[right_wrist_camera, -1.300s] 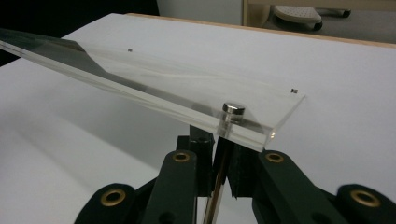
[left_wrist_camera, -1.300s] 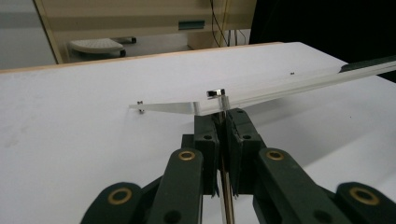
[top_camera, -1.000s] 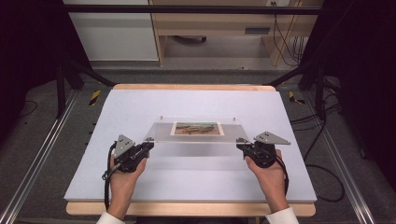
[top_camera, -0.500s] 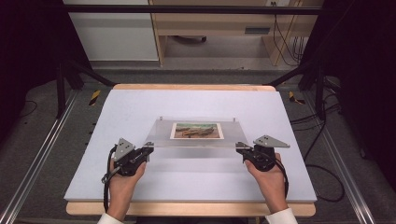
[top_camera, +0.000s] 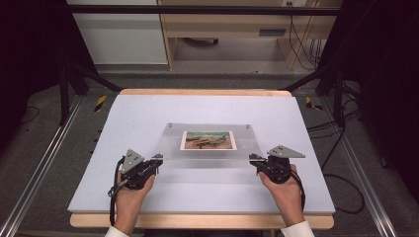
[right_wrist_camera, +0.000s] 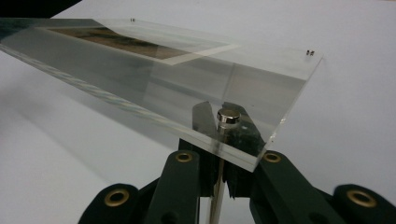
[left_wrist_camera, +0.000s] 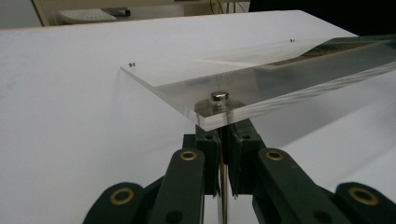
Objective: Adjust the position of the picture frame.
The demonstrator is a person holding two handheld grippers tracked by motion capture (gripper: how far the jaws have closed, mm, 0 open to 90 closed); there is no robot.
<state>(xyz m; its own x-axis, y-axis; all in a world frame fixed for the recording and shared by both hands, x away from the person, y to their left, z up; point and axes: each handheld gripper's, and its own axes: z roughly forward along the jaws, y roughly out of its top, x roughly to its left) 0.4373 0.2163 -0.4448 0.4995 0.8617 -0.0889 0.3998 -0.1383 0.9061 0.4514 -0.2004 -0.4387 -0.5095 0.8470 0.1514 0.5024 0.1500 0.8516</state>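
Right now the clear acrylic frame (top_camera: 207, 142) with its landscape photo (top_camera: 208, 139) hangs tilted over the white table (top_camera: 148, 113), its near corners raised. Your left gripper (left_wrist_camera: 224, 140) and right gripper (right_wrist_camera: 219, 161) are each clamped tight on a thin metal post (left_wrist_camera: 220, 100) under a corner. Uneven lifting could twist a post free and drop the frame.
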